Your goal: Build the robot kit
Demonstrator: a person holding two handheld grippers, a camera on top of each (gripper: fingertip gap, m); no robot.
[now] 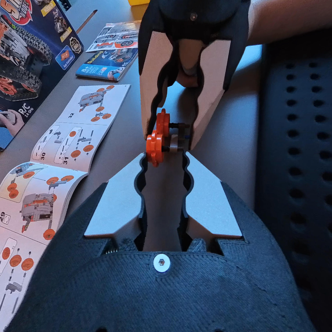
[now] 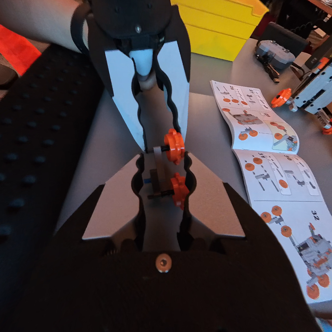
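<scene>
Gripping a two-wheeled orange gear assembly [image 2: 166,177] between its fingers, the right claw [image 2: 164,158] faces the left claw [image 1: 164,154], open just beside it.

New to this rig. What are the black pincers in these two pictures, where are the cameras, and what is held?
A person holds a two-finger pincer tool in each hand; a camera on each looks along its fingers. In the left wrist view the left gripper fills the bottom and the other reaches in from the top; the right wrist view mirrors that, right gripper below. They meet tip to tip over a grey table. The right gripper clamps a small wheel assembly: two orange toothed wheels on a grey bar. The left gripper's tips are at one wheel; whether they grip is unclear. Nearby lie an open instruction booklet, a toy kit box, a yellow bin and a partly built grey model.
</scene>
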